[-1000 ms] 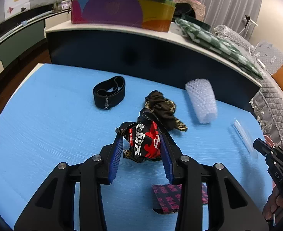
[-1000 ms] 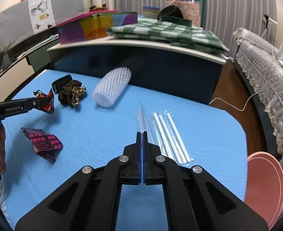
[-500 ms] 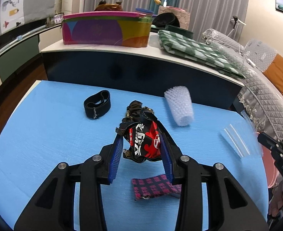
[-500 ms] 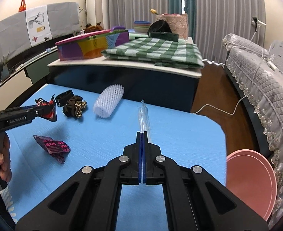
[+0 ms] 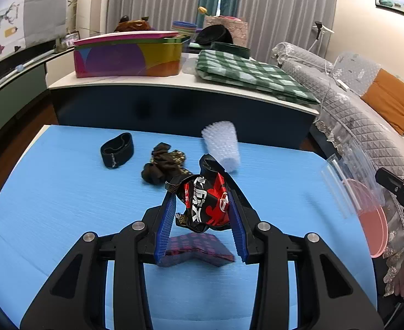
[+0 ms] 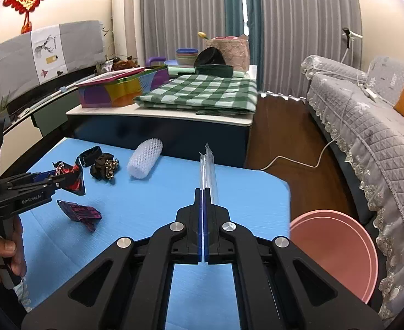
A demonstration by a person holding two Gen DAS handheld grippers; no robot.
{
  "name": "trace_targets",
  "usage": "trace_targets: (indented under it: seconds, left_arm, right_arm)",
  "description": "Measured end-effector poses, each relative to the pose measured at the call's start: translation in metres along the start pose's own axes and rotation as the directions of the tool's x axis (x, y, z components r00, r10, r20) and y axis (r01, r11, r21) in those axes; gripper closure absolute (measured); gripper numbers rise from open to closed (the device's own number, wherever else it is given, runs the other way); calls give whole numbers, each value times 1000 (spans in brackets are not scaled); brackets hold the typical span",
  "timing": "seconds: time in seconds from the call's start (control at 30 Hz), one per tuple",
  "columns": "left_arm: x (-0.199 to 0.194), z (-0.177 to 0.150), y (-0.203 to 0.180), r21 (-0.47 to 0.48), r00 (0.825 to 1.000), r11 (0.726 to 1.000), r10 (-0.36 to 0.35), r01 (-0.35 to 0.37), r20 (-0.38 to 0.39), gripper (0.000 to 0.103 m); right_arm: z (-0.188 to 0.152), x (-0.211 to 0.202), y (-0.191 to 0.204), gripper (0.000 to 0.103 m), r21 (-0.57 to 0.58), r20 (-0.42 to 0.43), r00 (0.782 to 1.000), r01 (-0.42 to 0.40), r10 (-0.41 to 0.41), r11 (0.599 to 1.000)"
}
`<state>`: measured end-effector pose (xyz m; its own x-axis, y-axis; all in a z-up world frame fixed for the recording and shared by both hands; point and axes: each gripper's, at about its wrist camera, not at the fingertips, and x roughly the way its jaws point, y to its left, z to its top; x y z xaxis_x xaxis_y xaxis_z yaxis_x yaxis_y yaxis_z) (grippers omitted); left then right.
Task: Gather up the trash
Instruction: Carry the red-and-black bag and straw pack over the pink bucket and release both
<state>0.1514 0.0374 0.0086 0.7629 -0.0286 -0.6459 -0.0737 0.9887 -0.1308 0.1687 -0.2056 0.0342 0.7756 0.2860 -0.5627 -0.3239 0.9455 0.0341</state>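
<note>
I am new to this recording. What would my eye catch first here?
First, the red-and-black wrapper clamped in the left hand-held gripper above the blue table. Next, the clear plastic sleeve pinched in the right hand-held gripper, with the pink bin beyond the table's right edge.

Left gripper [image 5: 202, 209]: jaws part-way apart, blue pads clamped on either side of a crumpled red-and-black wrapper [image 5: 204, 203], which is lifted clear of the tabletop [image 5: 50, 192]. It points forward and downward. In the right wrist view it shows side-on at the left edge, with the person's hand [image 6: 1, 255] curled round its handle, fingers wrapped.

Right gripper [image 6: 202, 192]: jaws fully together, pads pinching the near end of a clear plastic sleeve [image 6: 209, 170] that sticks out beyond the tips. It also tilts downward. In the left wrist view its black body and part of a hand show at the right edge.
</note>
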Motion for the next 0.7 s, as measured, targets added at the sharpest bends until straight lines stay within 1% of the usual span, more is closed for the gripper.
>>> trace_targets:
  seconds: [0.43,0.7]
  left_arm:
    - [-4,-9,-36,39,999,999,-37,37,5,65]
    - [-2,-19,-69,77,998,995,-70,69,8,65]
  right_arm:
    - [-3,-37,-37,103,48,49,998,37,-40,998]
    - [-10,-58,-67,103,90,65,994,77,-83,993]
